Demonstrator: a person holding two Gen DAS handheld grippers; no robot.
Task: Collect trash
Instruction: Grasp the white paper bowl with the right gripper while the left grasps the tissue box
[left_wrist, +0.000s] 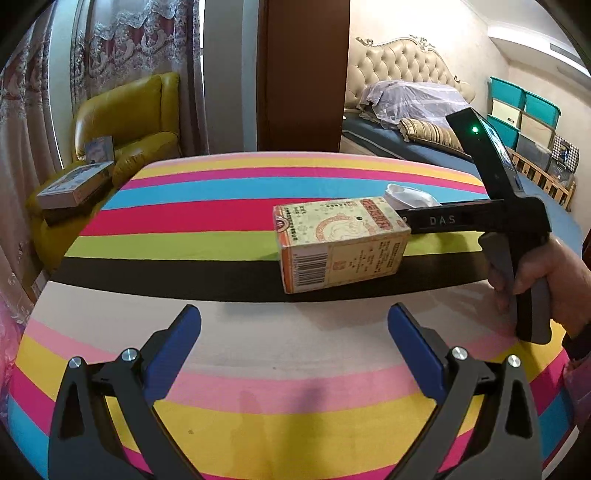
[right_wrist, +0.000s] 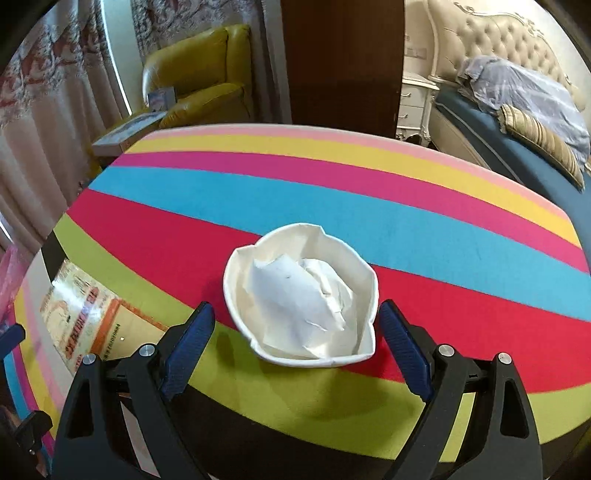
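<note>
A crushed white paper cup with crumpled paper inside lies on the striped table. My right gripper is open, its blue pads on either side of the cup's near end without touching. A beige and orange cardboard box lies on the table ahead of my left gripper, which is open and empty, well short of the box. The box also shows at the left of the right wrist view. In the left wrist view the cup peeks out behind the box, with the right gripper's body beside it.
A yellow armchair with boxes stands beyond the table's far left. A bed with pillows and teal storage bins is at the far right. A dark wooden door stands behind the table.
</note>
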